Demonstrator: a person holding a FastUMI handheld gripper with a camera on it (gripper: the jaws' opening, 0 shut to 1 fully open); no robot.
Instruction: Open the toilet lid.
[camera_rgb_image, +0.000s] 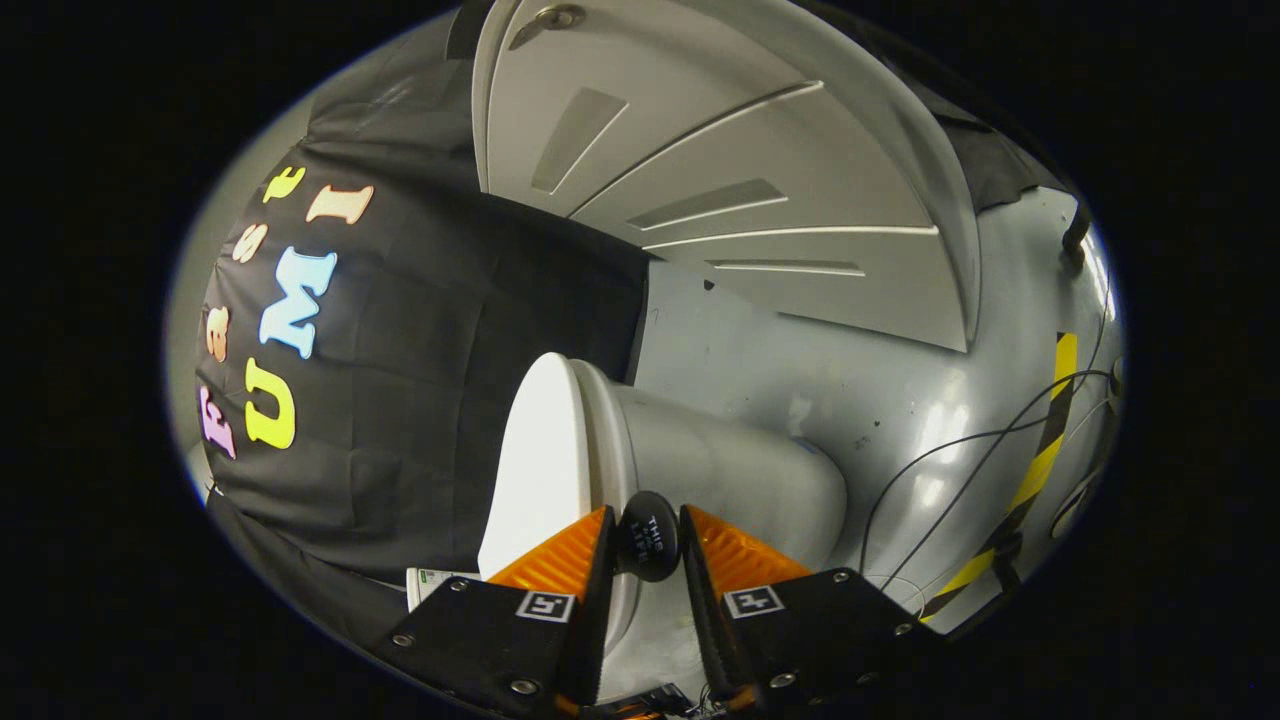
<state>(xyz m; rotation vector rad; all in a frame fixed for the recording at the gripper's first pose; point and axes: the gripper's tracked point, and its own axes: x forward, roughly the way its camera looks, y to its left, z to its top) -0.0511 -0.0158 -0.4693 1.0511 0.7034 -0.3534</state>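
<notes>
Fingers (648, 545) are pinching the lid's black knob (648, 548); you're mid-lift, so keep swinging the toilet lid (540, 450) fully back.

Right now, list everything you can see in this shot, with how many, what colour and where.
Toilet: one, white, just beyond the fingers.
Lid: one, white, closed against the bowl.
Lid knob: one, black, oval, between the fingers.
Door: one, white, panelled, beyond the toilet.
Floor: grey, glossy, under the toilet.
Hazard tape: one strip, yellow and black, on the floor.
Cables: a few, black, across the floor by the tape.
Hand-held gripper: one, fingers on both sides of the knob, apparently touching it.
</notes>
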